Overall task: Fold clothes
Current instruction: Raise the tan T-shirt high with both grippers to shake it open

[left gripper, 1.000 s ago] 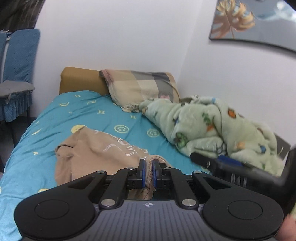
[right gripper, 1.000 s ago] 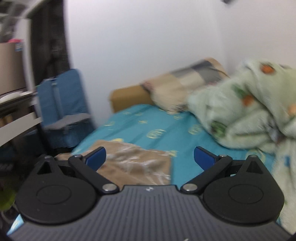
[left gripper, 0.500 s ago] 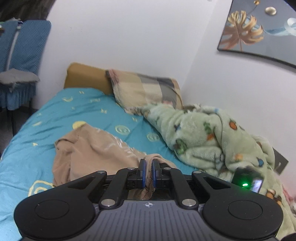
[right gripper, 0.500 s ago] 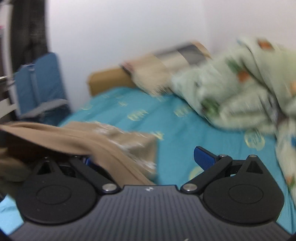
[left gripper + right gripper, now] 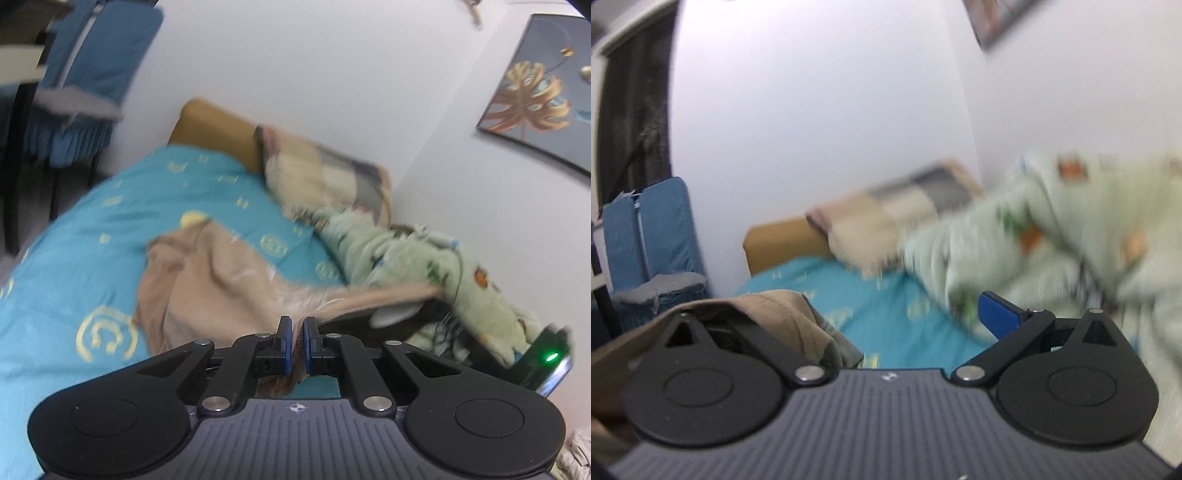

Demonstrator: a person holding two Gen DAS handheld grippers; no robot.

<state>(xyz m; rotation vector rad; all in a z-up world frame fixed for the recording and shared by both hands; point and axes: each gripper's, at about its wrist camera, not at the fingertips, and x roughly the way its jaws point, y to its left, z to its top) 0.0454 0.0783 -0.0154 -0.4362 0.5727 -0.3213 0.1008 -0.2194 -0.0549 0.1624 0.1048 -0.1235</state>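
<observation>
A tan garment (image 5: 207, 280) is seen lying on the bed (image 5: 74, 258), spread over the turquoise sheet with its yellow printed motifs. The cloth is soft and crumpled, folded into loose ridges, and a pale, whitish print is visible across its middle, though blur keeps the design from being read. A ribbed hem is pinched between the blue pads of the left hand-held gripper (image 5: 297, 341), which are pressed together on the fabric. From that pinch a strip of the garment is stretched to the right and slightly upward, lifted clear of the sheet, towards a dark device with a green light at the right edge of the left wrist view.

In the right wrist view the same tan garment (image 5: 783, 314) is draped over the left finger of the right hand-held gripper (image 5: 886, 317), so that this finger's pad is hidden. The right blue pad (image 5: 999, 314) is seen standing far out to the side, and the jaws are held wide apart; nothing is clamped between them.

Behind the garment a pale green fleece blanket (image 5: 417, 273) with small coloured figures is heaped along the wall side of the bed, just beside a checked pillow (image 5: 325, 177). A blue-covered chair (image 5: 653, 236) is seen standing off the bed's far corner.
</observation>
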